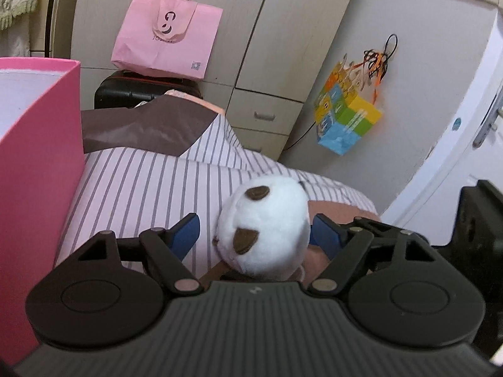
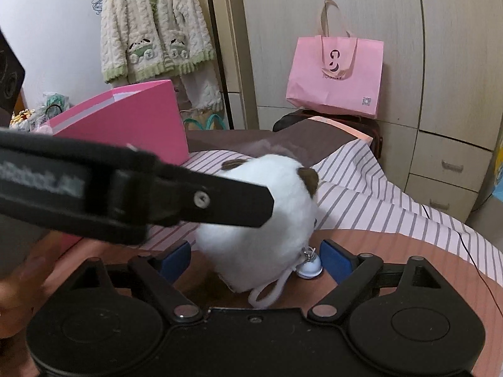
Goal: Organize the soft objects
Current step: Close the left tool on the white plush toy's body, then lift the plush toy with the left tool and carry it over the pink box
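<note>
A round white plush toy with brown ears lies on the bed, partly on the striped sheet. My left gripper is open around it: the toy sits between the blue pads, near the right one, with a gap at the left one. My right gripper is open too, its pads apart from the plush toy on both sides. A white cord loop and a small charm hang from the toy. The left gripper's black body crosses the right wrist view and hides part of the toy. An open pink box stands to the left.
A pink paper bag rests on a black suitcase past the foot of the bed. Wardrobe doors and drawers lie behind. A colourful bag hangs by a white door. A fluffy cardigan hangs at the back left.
</note>
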